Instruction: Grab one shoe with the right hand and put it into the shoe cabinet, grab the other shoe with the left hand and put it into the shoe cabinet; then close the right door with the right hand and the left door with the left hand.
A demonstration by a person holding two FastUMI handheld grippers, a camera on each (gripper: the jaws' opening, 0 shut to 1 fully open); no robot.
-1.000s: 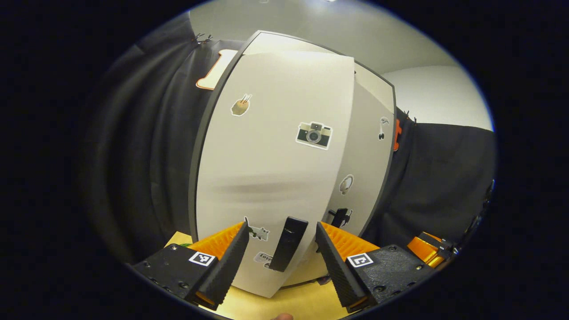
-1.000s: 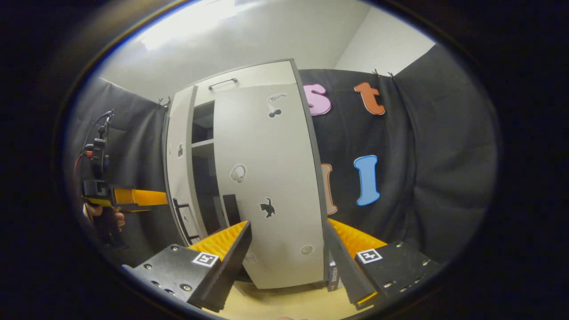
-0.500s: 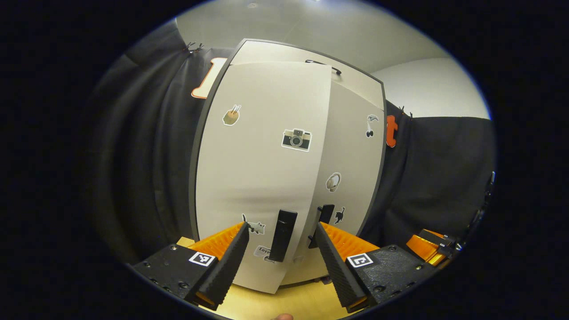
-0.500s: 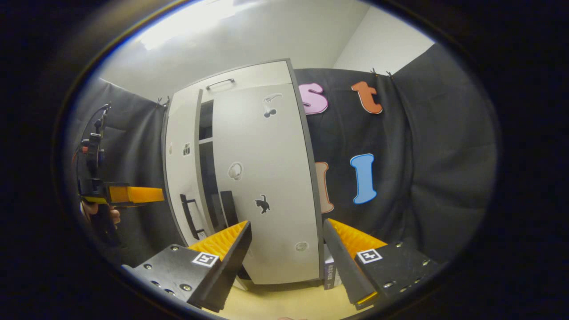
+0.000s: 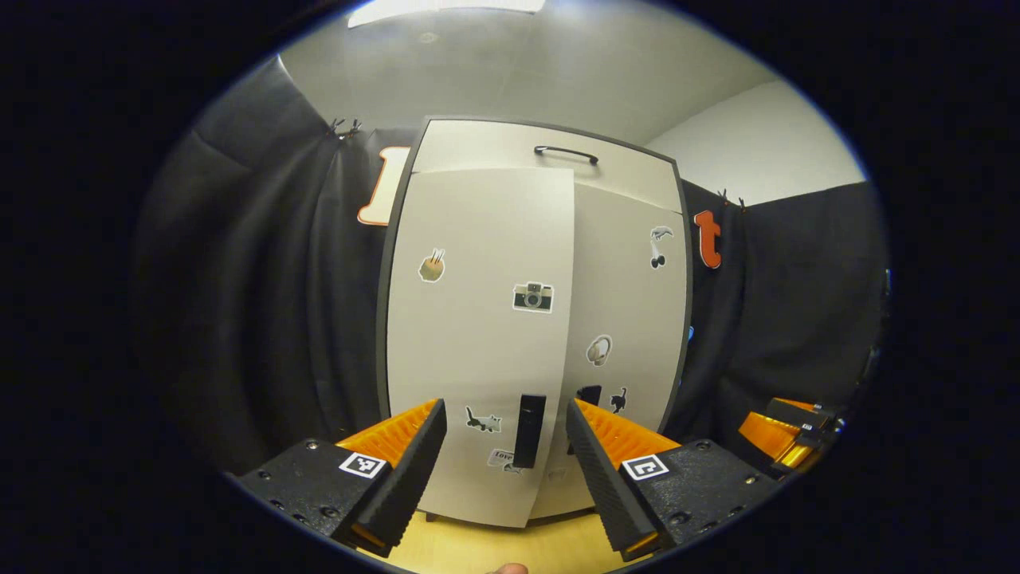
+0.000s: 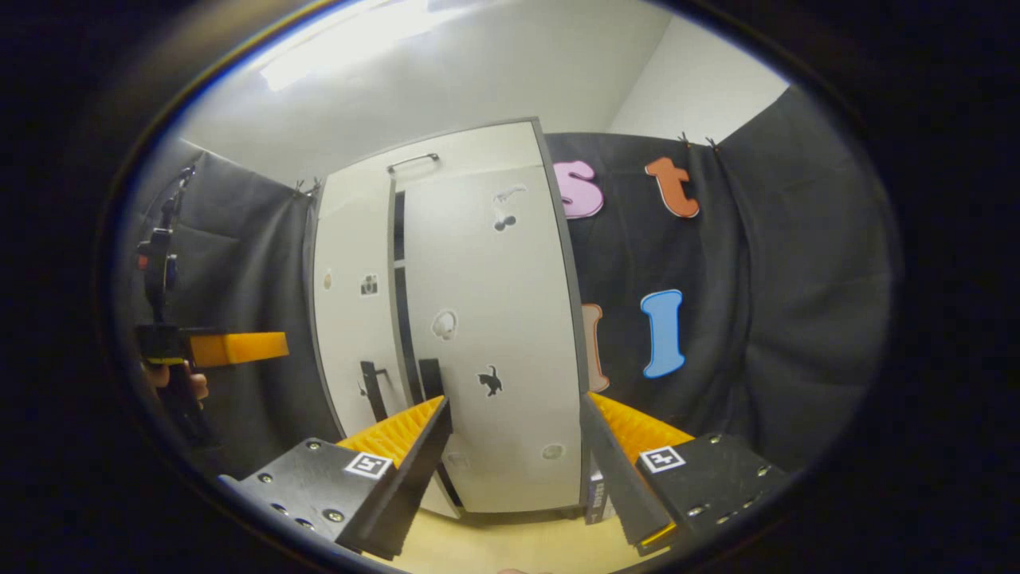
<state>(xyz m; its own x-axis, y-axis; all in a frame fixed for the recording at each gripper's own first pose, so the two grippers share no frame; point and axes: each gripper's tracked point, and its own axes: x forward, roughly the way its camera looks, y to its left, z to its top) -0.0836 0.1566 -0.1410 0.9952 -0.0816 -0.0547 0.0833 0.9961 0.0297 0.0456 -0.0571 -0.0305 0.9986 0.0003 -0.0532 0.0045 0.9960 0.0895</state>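
The white shoe cabinet (image 5: 542, 159) stands upright with stickers on both doors. In the left gripper view its left door (image 5: 478, 335) is almost shut, its edge standing slightly proud of the right door (image 5: 629, 319). A black handle (image 5: 529, 430) on the left door lies just beyond my open left gripper (image 5: 502, 470), not touching it. In the right gripper view a thin dark gap (image 6: 401, 303) remains between the left door (image 6: 355, 319) and the right door (image 6: 494, 335). My right gripper (image 6: 514, 470) is open and holds nothing. The doors hide the inside.
Black cloth walls flank the cabinet on both sides. A pale wooden floor (image 5: 494, 550) runs under it. A small dark box (image 6: 594, 490) stands by the cabinet's right foot. The left gripper (image 6: 215, 348), held in a hand (image 6: 179, 383), appears at the left of the right gripper view.
The left door has swung in from well open to nearly shut, narrowing the gap. My left gripper has drawn back from the door; the right gripper has barely moved.
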